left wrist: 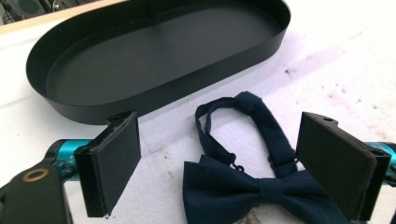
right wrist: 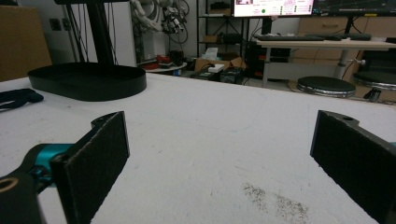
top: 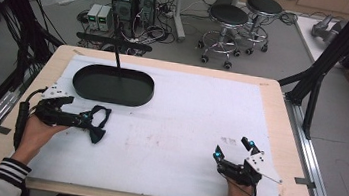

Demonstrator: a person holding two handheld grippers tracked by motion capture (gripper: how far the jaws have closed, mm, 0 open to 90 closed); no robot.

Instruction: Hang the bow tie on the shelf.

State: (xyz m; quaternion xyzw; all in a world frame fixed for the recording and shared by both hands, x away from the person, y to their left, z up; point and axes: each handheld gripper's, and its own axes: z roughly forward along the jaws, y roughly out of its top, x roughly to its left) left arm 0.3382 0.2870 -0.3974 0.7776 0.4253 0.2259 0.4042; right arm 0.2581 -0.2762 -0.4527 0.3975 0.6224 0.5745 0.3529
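We are at the step of reaching for the bow tie (left wrist: 261, 189), a dark blue one that lies flat on the white mat (top: 183, 129) just in front of the black oval tray (top: 113, 85), near it but not touching. The left gripper (top: 90, 118) is low over the tie, and in the left gripper view its jaws are spread wide, one on each side of the knot, with nothing pinched between them; the strap of the tie makes a loop that points toward the tray. The right gripper (top: 232, 149) rests well apart, on the near right part of the mat, with its jaws also spread and empty. We judge that the grasp is not yet made. The next move calls for lowering the left jaws a little more around the knot and pressing them together, then lifting the tie, probably toward the tray. We should take care that the loose strap does not drag or catch on the tray wall.
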